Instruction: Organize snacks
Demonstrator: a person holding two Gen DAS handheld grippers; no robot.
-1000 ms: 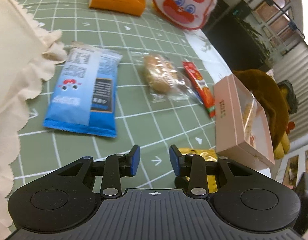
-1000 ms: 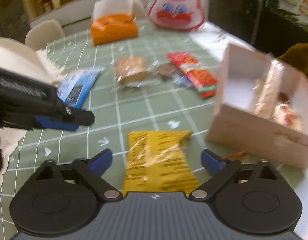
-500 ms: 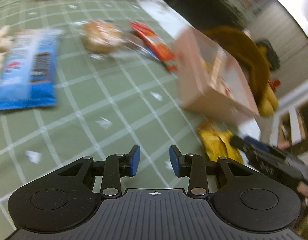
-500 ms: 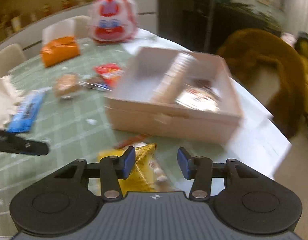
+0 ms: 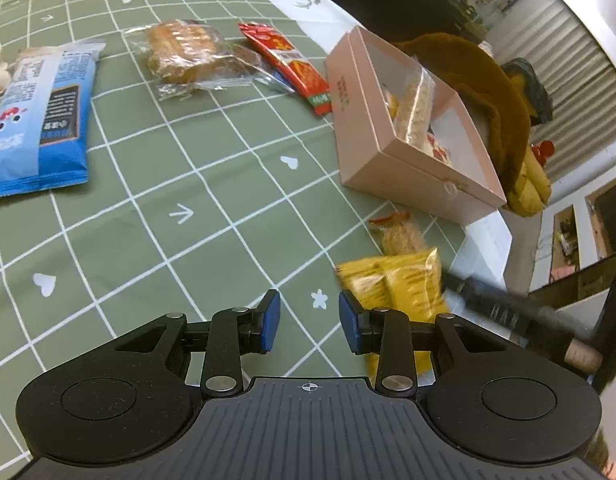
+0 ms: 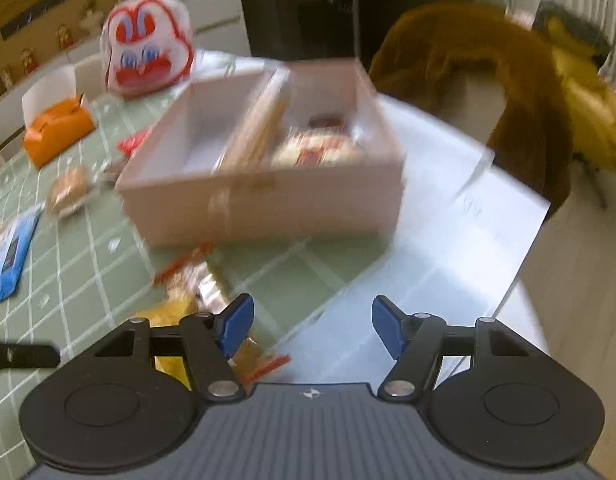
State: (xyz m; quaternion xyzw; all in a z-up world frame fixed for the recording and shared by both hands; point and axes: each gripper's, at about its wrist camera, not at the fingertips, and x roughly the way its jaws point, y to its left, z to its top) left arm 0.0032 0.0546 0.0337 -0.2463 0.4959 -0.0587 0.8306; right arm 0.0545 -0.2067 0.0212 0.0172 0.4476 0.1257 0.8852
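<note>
Left wrist view: the left gripper (image 5: 309,322) is held above the green checked tablecloth (image 5: 212,184) with its jaws a little apart and nothing between them. A yellow snack packet (image 5: 403,288) lies just right of the right-hand pad, near the table edge. A small orange-tipped snack (image 5: 399,236) lies between that packet and the pink box (image 5: 387,164). Wrapped snacks are seen inside the box. A red sachet (image 5: 296,66) lies just left of the box, a clear-wrapped pastry (image 5: 184,54) further left, and a blue packet (image 5: 40,120) at the left edge. The right gripper is seen as a dark blurred bar at the lower right.

Right wrist view (blurred): the right gripper (image 6: 311,326) has just been opening; its jaws stand apart and empty. The yellow snack packet (image 6: 176,312) is seen beside and under the left-hand finger. The pink box (image 6: 268,204) stands ahead, divided into two compartments, with snacks in the right one.
</note>
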